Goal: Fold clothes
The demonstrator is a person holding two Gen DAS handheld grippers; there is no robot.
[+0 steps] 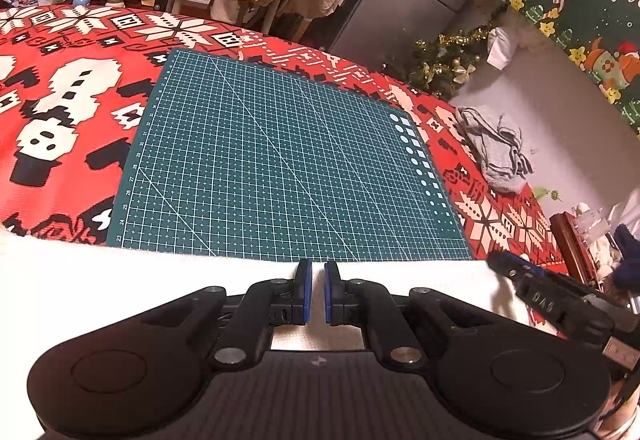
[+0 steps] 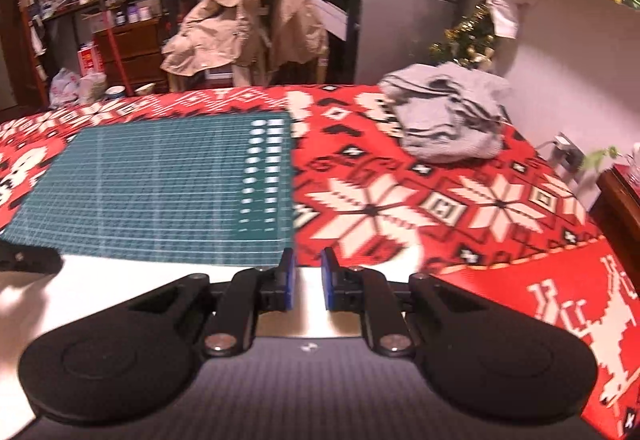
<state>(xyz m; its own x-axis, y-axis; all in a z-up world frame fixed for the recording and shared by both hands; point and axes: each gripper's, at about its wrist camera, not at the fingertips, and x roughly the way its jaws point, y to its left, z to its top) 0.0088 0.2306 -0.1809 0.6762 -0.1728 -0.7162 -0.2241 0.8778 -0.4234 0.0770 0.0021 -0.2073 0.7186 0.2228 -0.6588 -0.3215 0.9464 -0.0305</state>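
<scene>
Grey cloth, crumpled, no fold lines I can read: the garment (image 2: 446,116) sits heaped on the red patterned tablecloth (image 2: 400,200), toward the far right corner, well apart from the green cutting mat (image 1: 280,160). From the left wrist camera it shows as a small bundle (image 1: 494,148) past the mat's right edge.

Mat is bare and flat, centred on the table. I judge it to be the working surface for folding; the heap lies off to one side like a waiting pile, though a heap this loose could equally be a garment set aside. One moment won't settle that.

Left gripper (image 1: 317,276): jaws narrow, a thin gap between the blue pads, nothing held. It hovers over the white strip (image 1: 160,280) along the table's near edge, pointing across the mat.

Right gripper (image 2: 307,264): jaws a little apart, slightly wider than the left, empty. It hovers at the mat's near right corner, aimed roughly toward the heap. This view is motion-blurred, so gap width is approximate.

Room for moving: open tablecloth lies between right gripper and garment, with no obstacles on that line. Wall sits close behind the heap; a dark wooden ledge (image 2: 618,208) crowds the right side. A beige coat (image 2: 248,12) on a chair stands beyond the table's far edge, clear of the work.
</scene>
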